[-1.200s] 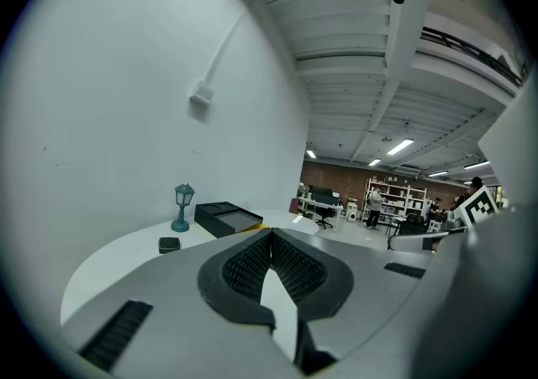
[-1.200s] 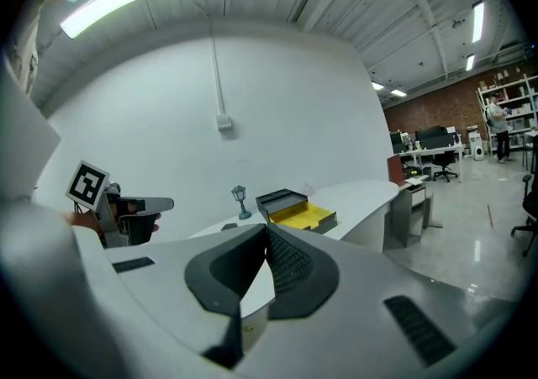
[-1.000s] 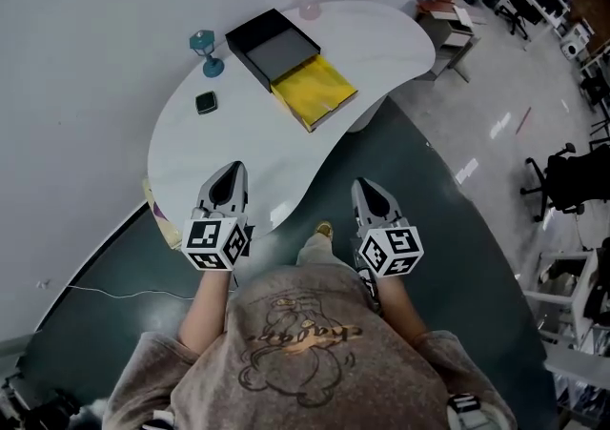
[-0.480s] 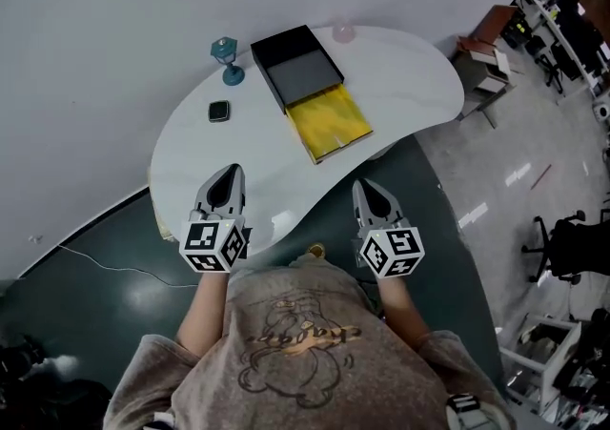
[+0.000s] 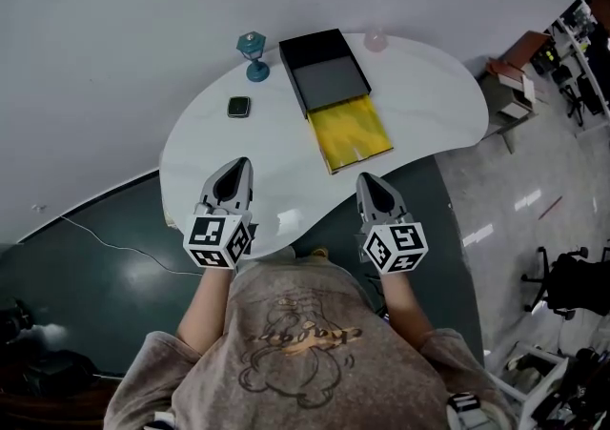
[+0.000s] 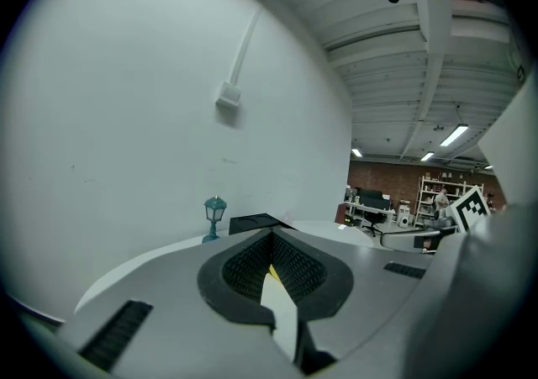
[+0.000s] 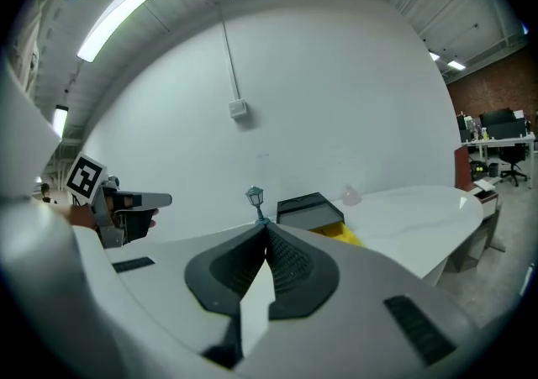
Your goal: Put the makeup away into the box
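An open black box (image 5: 323, 74) lies at the back of the white curved table (image 5: 429, 94), with a yellow panel (image 5: 355, 133) against its near side. A small dark compact (image 5: 238, 107) lies left of the box. My left gripper (image 5: 239, 167) hovers over the table's near edge, shut and empty. My right gripper (image 5: 367, 180) is shut and empty too, just off the near edge below the yellow panel. From the left gripper view (image 6: 271, 235) the box (image 6: 252, 222) shows ahead. The right gripper view (image 7: 267, 225) shows the box (image 7: 309, 208) as well.
A teal lamp figurine (image 5: 253, 54) stands at the back left of the table, and a small pink thing (image 5: 376, 40) at the back edge. A wall runs behind the table. A cable (image 5: 105, 242) crosses the dark floor at left. Desks and chairs (image 5: 572, 280) stand at right.
Both grippers have swung sideways along the table's near edge. The box and the compact now lie more directly ahead. Both jaws stay shut.
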A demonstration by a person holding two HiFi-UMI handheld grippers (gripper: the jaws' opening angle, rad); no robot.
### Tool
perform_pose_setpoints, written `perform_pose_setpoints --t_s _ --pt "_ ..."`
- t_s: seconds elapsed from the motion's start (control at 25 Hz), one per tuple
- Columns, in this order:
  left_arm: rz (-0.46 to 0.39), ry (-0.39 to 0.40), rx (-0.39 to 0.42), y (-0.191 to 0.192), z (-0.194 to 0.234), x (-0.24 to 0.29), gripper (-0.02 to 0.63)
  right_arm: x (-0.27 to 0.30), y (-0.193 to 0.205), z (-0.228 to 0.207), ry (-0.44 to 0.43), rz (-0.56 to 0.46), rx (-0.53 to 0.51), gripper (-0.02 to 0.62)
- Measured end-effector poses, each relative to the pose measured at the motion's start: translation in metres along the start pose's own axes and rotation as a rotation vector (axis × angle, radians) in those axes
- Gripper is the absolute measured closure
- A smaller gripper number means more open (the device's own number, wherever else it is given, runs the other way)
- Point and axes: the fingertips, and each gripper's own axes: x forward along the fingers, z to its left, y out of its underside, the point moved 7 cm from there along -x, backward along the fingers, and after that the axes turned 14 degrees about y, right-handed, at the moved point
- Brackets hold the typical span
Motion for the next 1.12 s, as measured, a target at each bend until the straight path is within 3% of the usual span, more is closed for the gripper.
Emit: perform_pose_setpoints --t_s 0.44,1.12 --pt "0.003 0.004 0.013 -0.013 0.033 -0.001 0.584 0.018 -0.011 0.028 0.006 -0.017 0.016 0.592" --pt "0.012 0.018 0.028 -0.011 0.050 -0.002 0.581 0.027 -0.007 0.051 -0.017 -0.005 0.018 0.592"
